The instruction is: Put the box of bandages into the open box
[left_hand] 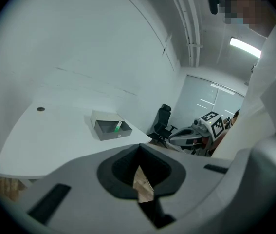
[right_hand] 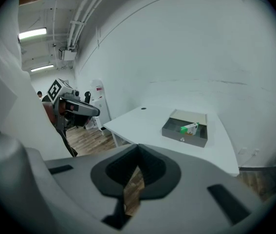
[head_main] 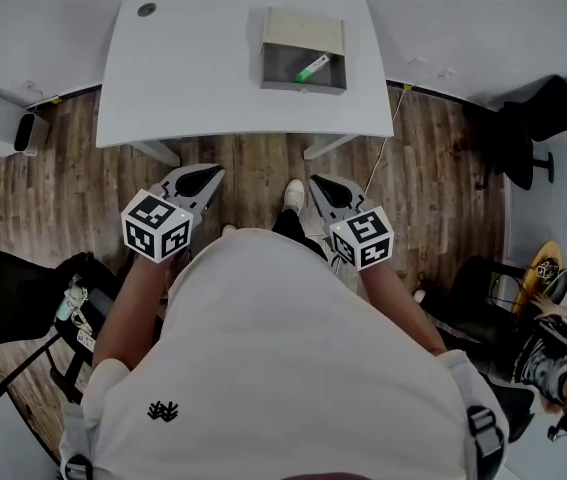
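Bandage box (head_main: 313, 67) lies in the open box (head_main: 301, 87); left gripper (head_main: 203, 173) and right gripper (head_main: 320, 182) hang clear, clenched empty, task seemingly done

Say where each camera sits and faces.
Head view: on the head, facing steeply down: white rectangular table, white-shirted torso, left hand-held gripper, right hand-held gripper.
Left gripper view: on the left one, facing the table over its shut jaws.
Right gripper view: same, on the right one.
All share the open grey box.

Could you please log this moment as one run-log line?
bandage box: inside open box | left claw: shut, empty | right claw: shut, empty
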The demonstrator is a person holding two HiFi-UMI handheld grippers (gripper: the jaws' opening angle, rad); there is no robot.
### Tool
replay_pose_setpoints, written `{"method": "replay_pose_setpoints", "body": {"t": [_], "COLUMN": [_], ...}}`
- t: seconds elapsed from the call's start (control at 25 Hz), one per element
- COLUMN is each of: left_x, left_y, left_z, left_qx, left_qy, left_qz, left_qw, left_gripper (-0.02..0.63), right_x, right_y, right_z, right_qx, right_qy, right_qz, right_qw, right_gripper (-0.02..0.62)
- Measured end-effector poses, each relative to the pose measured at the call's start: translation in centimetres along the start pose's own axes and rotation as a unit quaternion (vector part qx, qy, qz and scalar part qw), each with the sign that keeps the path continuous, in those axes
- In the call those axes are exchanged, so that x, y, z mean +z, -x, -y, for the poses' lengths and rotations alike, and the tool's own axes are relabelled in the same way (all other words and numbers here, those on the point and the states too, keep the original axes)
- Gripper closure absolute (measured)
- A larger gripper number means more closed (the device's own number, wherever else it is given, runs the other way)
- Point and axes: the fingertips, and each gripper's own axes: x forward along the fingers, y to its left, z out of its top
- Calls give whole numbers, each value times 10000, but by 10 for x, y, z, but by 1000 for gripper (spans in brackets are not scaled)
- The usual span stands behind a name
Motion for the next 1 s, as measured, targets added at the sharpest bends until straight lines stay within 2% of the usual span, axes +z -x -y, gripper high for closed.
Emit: {"method": "replay_pose_setpoints", "body": {"t": [0.64,1.0], "left_x": [1,-3], "left_y": [8,10], "left_z": [-4,-4], "left_qx": [129,68], "left_qy": [74,57], "left_qz": [117,72], "left_qw": [9998,9999], "left_gripper": [600,600], "right_x": [10,11], "right_y": [-6,-6], "right_z": [-4,-10], "right_qx": [153,140], "right_qy": [194,231], "right_qz": [-28,-2], "right_qw": [9997,9996], "right_gripper": [589,589]}}
